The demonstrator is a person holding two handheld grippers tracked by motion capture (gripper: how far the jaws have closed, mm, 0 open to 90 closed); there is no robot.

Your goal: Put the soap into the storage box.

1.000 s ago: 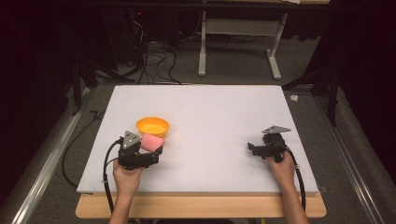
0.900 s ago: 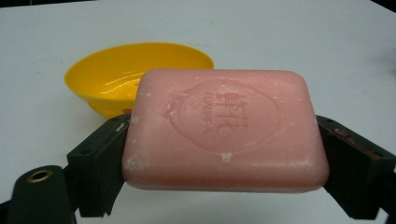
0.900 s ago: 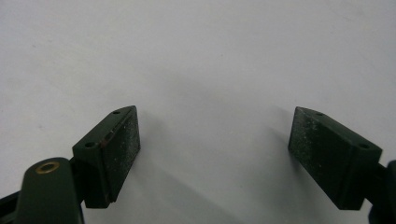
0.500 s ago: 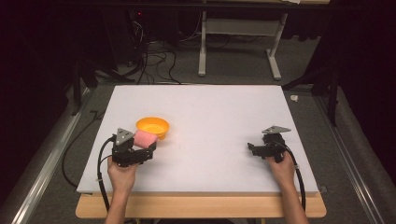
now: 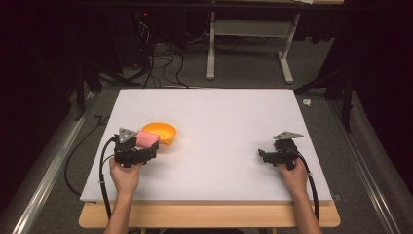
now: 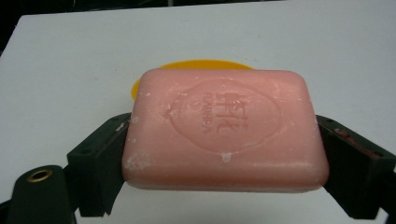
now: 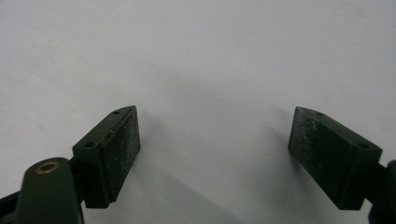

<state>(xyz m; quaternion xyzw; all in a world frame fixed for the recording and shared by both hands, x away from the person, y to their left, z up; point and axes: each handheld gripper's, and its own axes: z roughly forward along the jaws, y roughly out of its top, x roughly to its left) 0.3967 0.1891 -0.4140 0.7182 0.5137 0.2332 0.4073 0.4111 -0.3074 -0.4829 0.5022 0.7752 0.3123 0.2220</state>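
Note:
A pink bar of soap [image 5: 147,138] with a stamped oval is held above the white table top [image 5: 219,117], and my left gripper [image 5: 151,145] is shut on its two ends. In the left gripper view the soap [image 6: 224,128] spans the gap between both black pads [image 6: 105,158]. Just behind it sits an orange bowl [image 5: 161,131], whose rim [image 6: 196,64] peeks over the soap. My right gripper [image 5: 263,156] rests at the right of the table, pointing left. Its jaws [image 7: 215,149] stand open over bare white surface.
The white top lies on a wooden table whose front edge [image 5: 209,217] shows near the person. Cables [image 5: 160,63] and a desk frame's legs [image 5: 212,53] lie on the floor beyond. A metal rail [image 5: 44,170] runs along the left side.
My left gripper carried the soap to the left and slightly farther from the person, beside the bowl's near-left rim. The right gripper and the bowl stayed put.

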